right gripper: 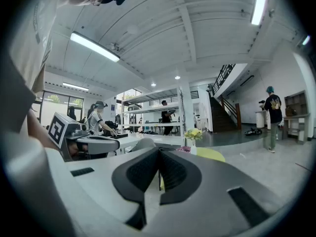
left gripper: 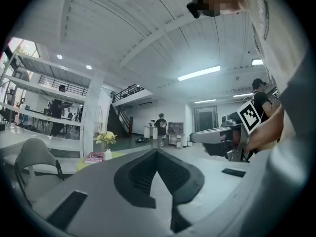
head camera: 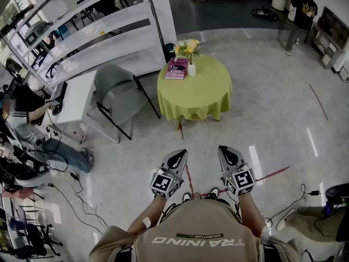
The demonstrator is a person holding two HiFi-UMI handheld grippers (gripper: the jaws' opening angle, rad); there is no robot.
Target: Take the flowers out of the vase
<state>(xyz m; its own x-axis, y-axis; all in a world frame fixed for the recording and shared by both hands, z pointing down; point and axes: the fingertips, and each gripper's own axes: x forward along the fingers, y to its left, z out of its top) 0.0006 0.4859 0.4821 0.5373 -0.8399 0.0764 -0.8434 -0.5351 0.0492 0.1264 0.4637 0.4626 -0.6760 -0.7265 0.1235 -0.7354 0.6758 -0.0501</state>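
Yellow flowers [head camera: 186, 47] stand in a small white vase [head camera: 191, 69] on a round table with a green cloth [head camera: 196, 100], far ahead of me. The same flowers [left gripper: 105, 138] and vase [left gripper: 107, 154] show small in the left gripper view, and the flowers [right gripper: 193, 134] again in the right gripper view. My left gripper [head camera: 179, 158] and right gripper [head camera: 226, 153] are held side by side near my body, well short of the table. Both have their jaws together with nothing between them.
A pink book [head camera: 177, 68] lies beside the vase. A grey folding chair [head camera: 117, 97] and a white desk [head camera: 76, 100] stand left of the table. A seated person [head camera: 27, 121] works at the left. Another person [head camera: 300, 12] stands far right. Cables [head camera: 82, 195] run over the floor.
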